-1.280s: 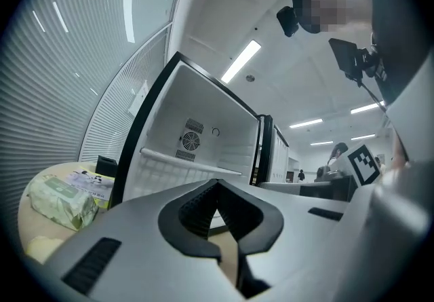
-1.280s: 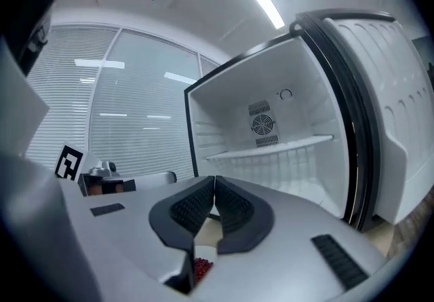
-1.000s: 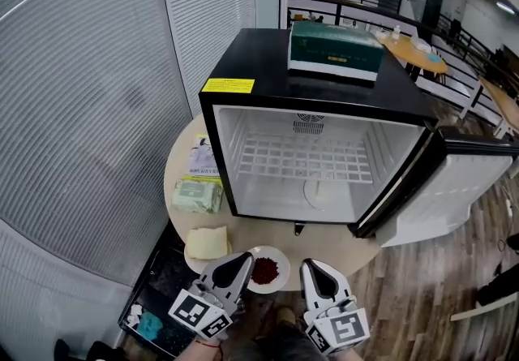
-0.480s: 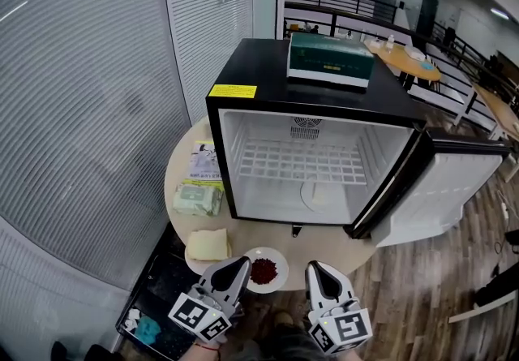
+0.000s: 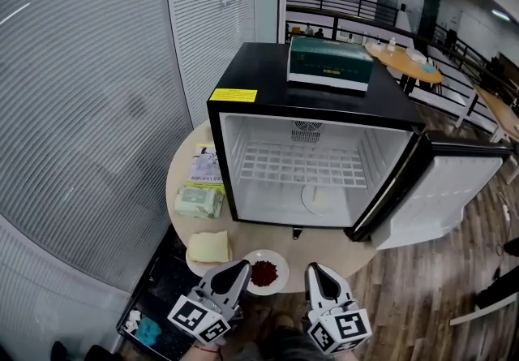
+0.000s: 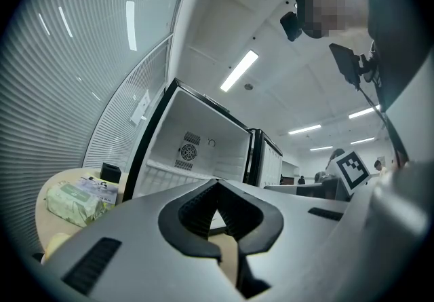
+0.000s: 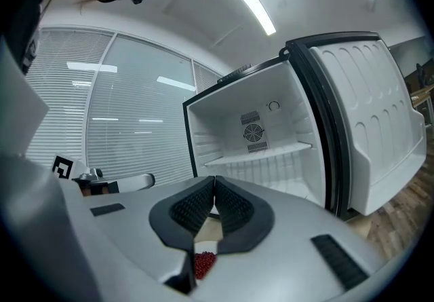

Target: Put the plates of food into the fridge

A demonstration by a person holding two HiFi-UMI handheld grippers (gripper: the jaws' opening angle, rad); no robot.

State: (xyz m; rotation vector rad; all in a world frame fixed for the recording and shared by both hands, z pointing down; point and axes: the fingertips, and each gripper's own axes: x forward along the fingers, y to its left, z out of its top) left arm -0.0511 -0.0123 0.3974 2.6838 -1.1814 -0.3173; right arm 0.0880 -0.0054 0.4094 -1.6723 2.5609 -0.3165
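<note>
Beside the open fridge (image 5: pixel 251 75) — wipes pack (image 5: pixel 199 202), leaflet (image 5: pixel 208 163)

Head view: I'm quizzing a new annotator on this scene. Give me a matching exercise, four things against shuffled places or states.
1 green box
2 plate of red food
3 fridge door
4 pale green packet

A swung open to the right
B on top of the fridge
C on the table, left of the fridge
D at the table's near edge

Pairs: 1-B, 2-D, 3-A, 4-C
</note>
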